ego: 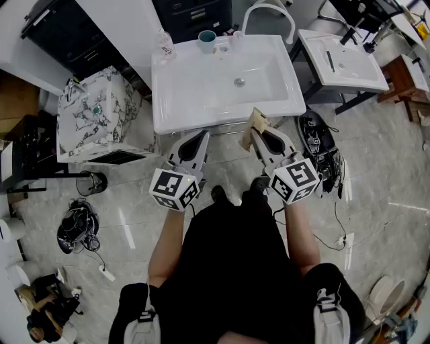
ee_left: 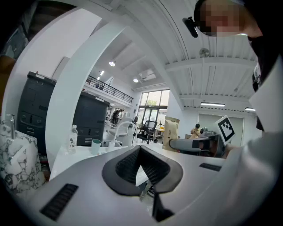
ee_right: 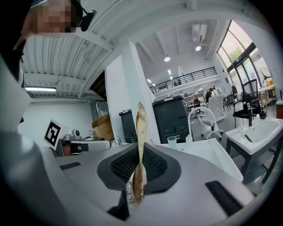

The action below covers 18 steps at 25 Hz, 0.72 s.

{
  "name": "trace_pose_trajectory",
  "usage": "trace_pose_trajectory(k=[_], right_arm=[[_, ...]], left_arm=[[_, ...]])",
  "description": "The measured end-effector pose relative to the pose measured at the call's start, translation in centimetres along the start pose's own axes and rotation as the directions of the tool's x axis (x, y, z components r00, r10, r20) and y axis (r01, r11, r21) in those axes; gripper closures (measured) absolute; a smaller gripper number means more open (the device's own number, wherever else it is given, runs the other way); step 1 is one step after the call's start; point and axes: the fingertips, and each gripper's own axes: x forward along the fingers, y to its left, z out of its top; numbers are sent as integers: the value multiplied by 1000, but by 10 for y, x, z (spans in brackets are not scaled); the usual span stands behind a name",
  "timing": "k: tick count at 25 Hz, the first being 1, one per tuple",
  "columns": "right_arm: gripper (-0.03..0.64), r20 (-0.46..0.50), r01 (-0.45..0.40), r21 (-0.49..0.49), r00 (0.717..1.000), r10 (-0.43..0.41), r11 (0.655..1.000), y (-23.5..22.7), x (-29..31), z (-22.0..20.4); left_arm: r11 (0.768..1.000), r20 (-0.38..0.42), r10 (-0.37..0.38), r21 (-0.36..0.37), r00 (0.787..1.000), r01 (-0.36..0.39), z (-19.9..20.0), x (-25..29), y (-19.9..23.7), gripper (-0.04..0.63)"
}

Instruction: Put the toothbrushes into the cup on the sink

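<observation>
A teal cup stands on the back rim of the white sink; it also shows small in the left gripper view and the right gripper view. My right gripper hovers at the sink's front edge, shut on a flat tan paper packet that stands upright between the jaws. What the packet holds is hidden. My left gripper is level with it to the left, jaws shut with nothing between them. No loose toothbrush is visible.
A water bottle and a small clear bottle flank the cup, with the curved faucet behind. A marble-patterned cabinet stands left of the sink, a second sink right. Cables and a bin lie on the floor.
</observation>
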Motion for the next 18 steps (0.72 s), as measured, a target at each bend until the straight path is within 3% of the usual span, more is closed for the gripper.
trace_pose_trajectory(k=[18], right_arm=[[569,31,20,22,999,-20,1000,0,8,9]], left_arm=[[1000,17,3,5,1000,-3,10,-4,9,581]])
